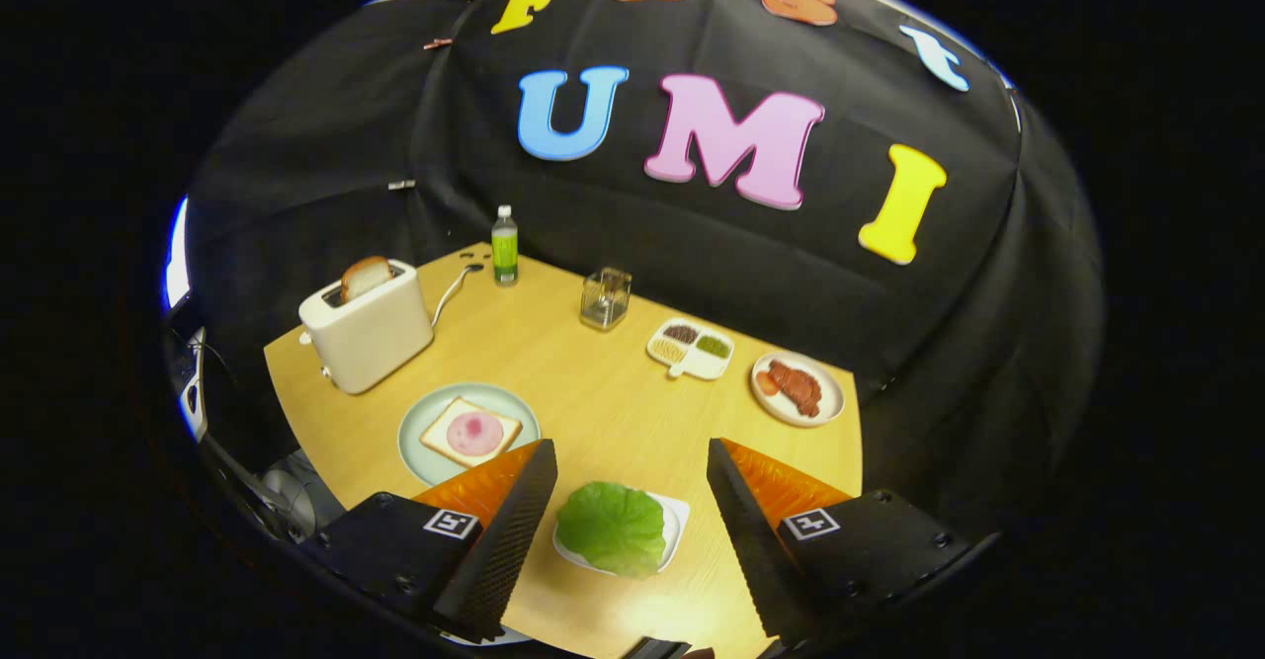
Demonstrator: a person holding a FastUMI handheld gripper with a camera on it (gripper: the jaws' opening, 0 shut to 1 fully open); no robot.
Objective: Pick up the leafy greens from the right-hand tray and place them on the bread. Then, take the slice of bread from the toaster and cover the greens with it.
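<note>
Fingers: we see the gripper hanging above the worktop with its fingers spread wide, grasping nothing.
Greens: the greens lie flat on a small white tray, directly between the two fingers and below them, at 12 o'clock and very close.
Key relation: we judge the fingers straddle the leaf already, one on each side; the move ahead is mostly straight down, then a clench. The leaf is roundish, with no clear long axis, so approach angle matters little.
Bread: an open slice with a pink round of meat on it sits on a pale plate, at about 10 o'clock from the greens, just beyond the left finger.
Toaster: the toaster stands farther off at 10 o'clock, past the plate, with a second slice poking up from its slot.
Other containers: a divided dish at 1 o'clock holds three small fillings, dark, pale and green; a round plate beyond it carries reddish meat; a glass looks empty; a bottle stands at the far edge.
Stage: we judge nothing is done yet; the greens are on their tray, the toast in its slot.
Risk: a thin leaf may slip or fold when pinched.
</note>
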